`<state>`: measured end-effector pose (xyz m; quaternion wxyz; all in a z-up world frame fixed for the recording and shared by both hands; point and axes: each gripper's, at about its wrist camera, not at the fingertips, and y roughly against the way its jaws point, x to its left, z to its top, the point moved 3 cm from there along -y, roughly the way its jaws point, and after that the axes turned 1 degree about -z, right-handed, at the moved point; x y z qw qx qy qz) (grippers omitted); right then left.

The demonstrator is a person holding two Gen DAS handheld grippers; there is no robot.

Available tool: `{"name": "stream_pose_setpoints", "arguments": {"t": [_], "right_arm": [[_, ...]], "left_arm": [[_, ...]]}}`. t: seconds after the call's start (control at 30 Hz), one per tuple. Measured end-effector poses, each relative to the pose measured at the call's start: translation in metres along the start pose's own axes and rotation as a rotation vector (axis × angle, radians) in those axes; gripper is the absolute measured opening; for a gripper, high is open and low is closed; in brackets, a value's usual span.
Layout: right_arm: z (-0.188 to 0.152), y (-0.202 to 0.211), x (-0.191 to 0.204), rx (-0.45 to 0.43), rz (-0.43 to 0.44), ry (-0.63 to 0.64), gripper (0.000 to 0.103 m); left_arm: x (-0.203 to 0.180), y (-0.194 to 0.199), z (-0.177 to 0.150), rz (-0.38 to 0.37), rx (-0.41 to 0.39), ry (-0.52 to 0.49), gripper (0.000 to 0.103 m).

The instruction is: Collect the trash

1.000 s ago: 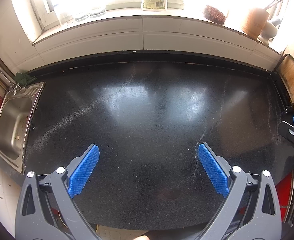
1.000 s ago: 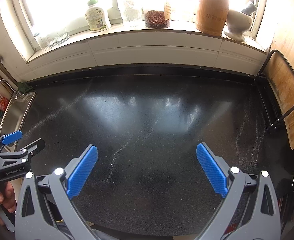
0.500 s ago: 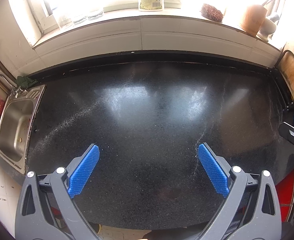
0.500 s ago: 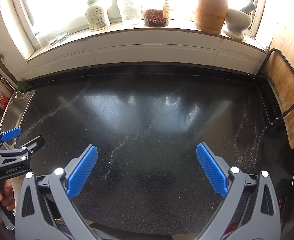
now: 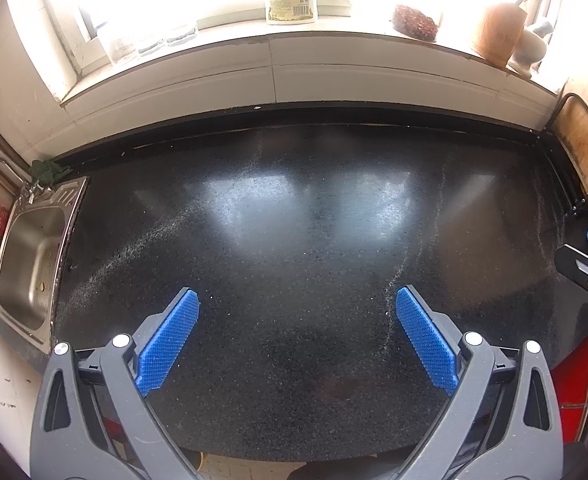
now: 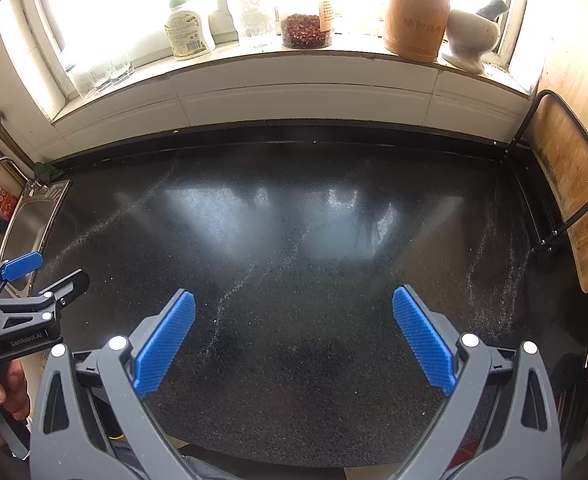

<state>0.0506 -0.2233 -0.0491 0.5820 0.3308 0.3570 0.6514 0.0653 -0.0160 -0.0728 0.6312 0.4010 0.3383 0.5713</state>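
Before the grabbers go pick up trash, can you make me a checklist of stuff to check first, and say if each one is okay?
1. Left gripper open and empty: ok.
2. Right gripper open and empty: ok.
3. Trash piece to grab spotted on the black countertop: not ok, only pale powdery streaks show.
4. Trash bin located: cannot tell; a red object sits below the counter edge.
5. Grippers apart from each other: ok.
6. Windowsill jars and bamboo utensil holder out of the way: ok.

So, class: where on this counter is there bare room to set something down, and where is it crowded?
Bare: the whole black counter, from the sink to the board rack. Crowded: the windowsill, with bottle, jar, wooden holder and mortar.
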Motion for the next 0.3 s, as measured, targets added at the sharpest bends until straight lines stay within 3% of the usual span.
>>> {"name": "stream_pose_setpoints", "arguments": {"t": [0.3], "right_arm": [[-0.006,-0.014,-0.008,0.009,0.020,-0.004,0.096]], "left_arm": [[0.000,-0.019,0.001,0.018,0.015,-0.007,0.096]]}}
